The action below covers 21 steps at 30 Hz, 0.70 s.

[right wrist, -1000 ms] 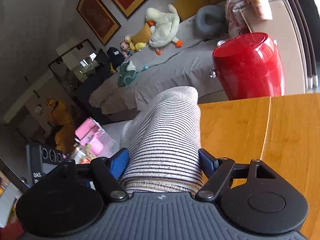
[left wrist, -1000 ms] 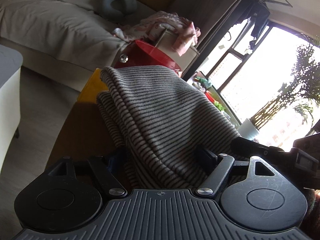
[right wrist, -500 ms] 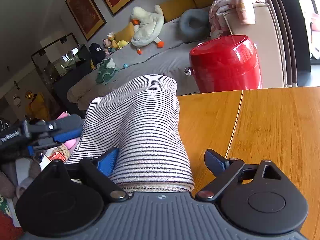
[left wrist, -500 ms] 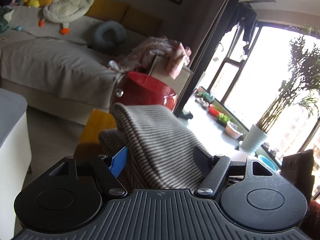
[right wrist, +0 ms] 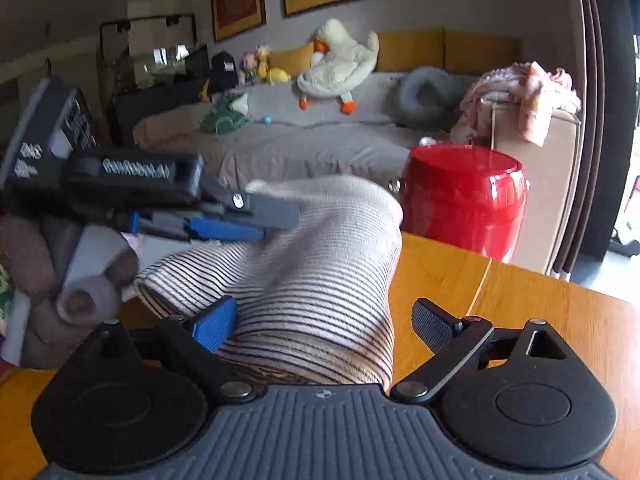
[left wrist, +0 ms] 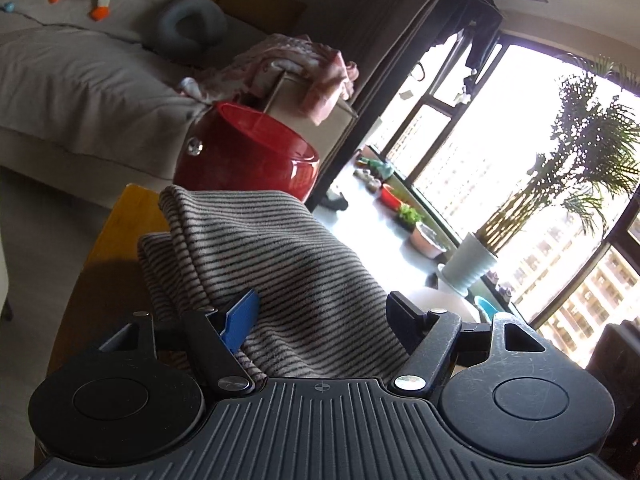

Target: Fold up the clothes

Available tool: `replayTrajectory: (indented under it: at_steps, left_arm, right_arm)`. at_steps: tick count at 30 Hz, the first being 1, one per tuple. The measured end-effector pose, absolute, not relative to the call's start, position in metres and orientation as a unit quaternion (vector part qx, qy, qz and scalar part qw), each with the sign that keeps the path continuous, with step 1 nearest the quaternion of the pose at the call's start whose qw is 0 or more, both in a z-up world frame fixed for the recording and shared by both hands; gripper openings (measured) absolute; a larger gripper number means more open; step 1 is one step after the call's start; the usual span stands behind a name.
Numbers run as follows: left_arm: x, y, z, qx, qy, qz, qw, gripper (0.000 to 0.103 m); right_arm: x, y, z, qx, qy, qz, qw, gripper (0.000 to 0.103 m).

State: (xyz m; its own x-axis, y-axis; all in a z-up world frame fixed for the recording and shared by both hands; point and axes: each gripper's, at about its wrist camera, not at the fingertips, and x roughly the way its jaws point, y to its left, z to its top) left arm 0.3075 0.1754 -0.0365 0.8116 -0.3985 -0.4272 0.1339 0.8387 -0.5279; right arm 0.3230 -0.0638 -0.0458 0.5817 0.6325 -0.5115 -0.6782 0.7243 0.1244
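A striped knit garment (left wrist: 280,264) lies folded in a thick bundle on the wooden table (left wrist: 120,220). My left gripper (left wrist: 324,312) is shut on the bundle, which fills the gap between its blue pad (left wrist: 240,320) and black finger. In the right wrist view the left gripper (right wrist: 248,220) holds the far end of the garment (right wrist: 320,280) raised off the table (right wrist: 500,312). My right gripper (right wrist: 324,320) is open. The garment rests against its blue finger (right wrist: 212,324), and the black one (right wrist: 432,320) stands apart from it.
A red drum-shaped stool (right wrist: 464,200) stands just beyond the table's far edge. Behind it is a grey sofa (right wrist: 300,148) with soft toys and a pink blanket (right wrist: 520,92). A plush toy (right wrist: 80,300) sits at the table's left. A potted plant (left wrist: 468,264) stands by the window.
My right gripper has opened, and its black finger has come away from the garment. The left gripper has swung in from the left and lifted the garment's far end.
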Motion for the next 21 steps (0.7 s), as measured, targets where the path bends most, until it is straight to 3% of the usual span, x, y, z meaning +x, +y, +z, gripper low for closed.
replayTrajectory:
  at_steps: [3,12,21]
  left_arm:
    - [0.306,0.172,-0.038,-0.234,0.265,-0.143,0.925,0.076]
    - [0.28,0.156,-0.025,-0.202,0.242,-0.106,0.943,0.077]
    - [0.185,0.132,-0.025,-0.195,0.236,-0.022,0.952,0.096]
  right_arm:
    - [0.331,-0.069,-0.047,-0.016,0.288,0.367,0.884,0.102]
    - [0.315,-0.076,-0.045,-0.012,0.262,0.353,0.898,0.103]
    - [0.279,-0.121,-0.046,0.051,0.257,0.307,0.915,0.103]
